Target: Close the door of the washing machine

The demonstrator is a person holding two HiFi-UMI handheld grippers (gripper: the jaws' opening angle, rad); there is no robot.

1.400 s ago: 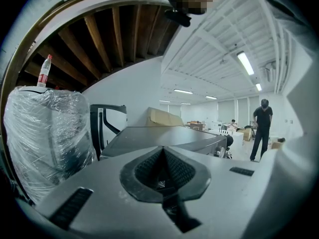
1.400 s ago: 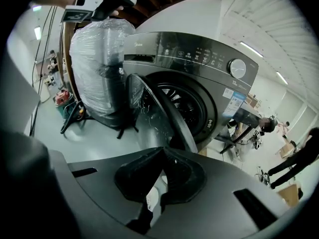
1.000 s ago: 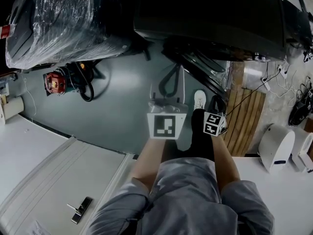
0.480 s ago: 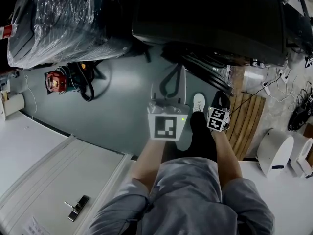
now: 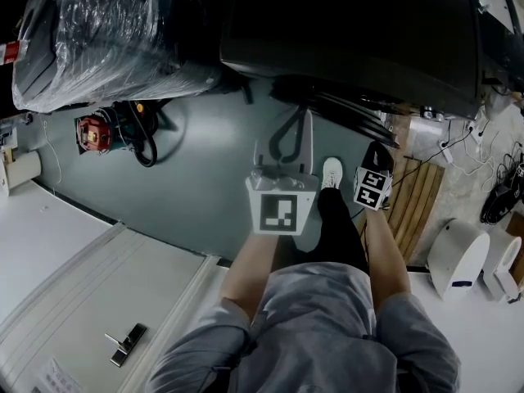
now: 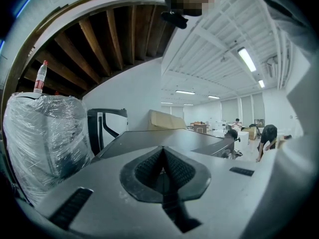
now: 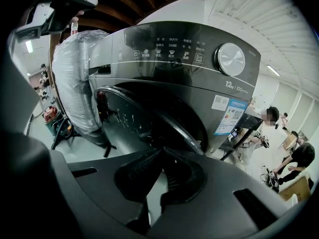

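The dark washing machine [image 5: 352, 23] fills the top of the head view. Its round door [image 5: 348, 111] hangs open toward me. In the right gripper view the machine [image 7: 174, 49] shows its control panel, a dial [image 7: 232, 59] and the open door [image 7: 149, 116] just ahead. My right gripper [image 7: 162, 153] is shut on nothing, close in front of the door. From above, the right gripper [image 5: 378, 154] sits by the door's near edge. My left gripper [image 5: 301, 121] is held lower, over the floor, and is shut and empty; its own view shows the left gripper [image 6: 163, 151] below the machine's top [image 6: 169, 138].
A plastic-wrapped appliance [image 5: 106, 31] stands left of the machine. A red tool with hoses [image 5: 94, 133] lies on the floor. A wooden pallet [image 5: 413, 207] and white devices [image 5: 458, 256] are at the right. A white panel with a handle [image 5: 123, 346] lies at the lower left. People [image 7: 269, 128] stand farther off.
My right gripper has moved forward and to the right, closer to the open door. The left gripper has stayed about where it was.
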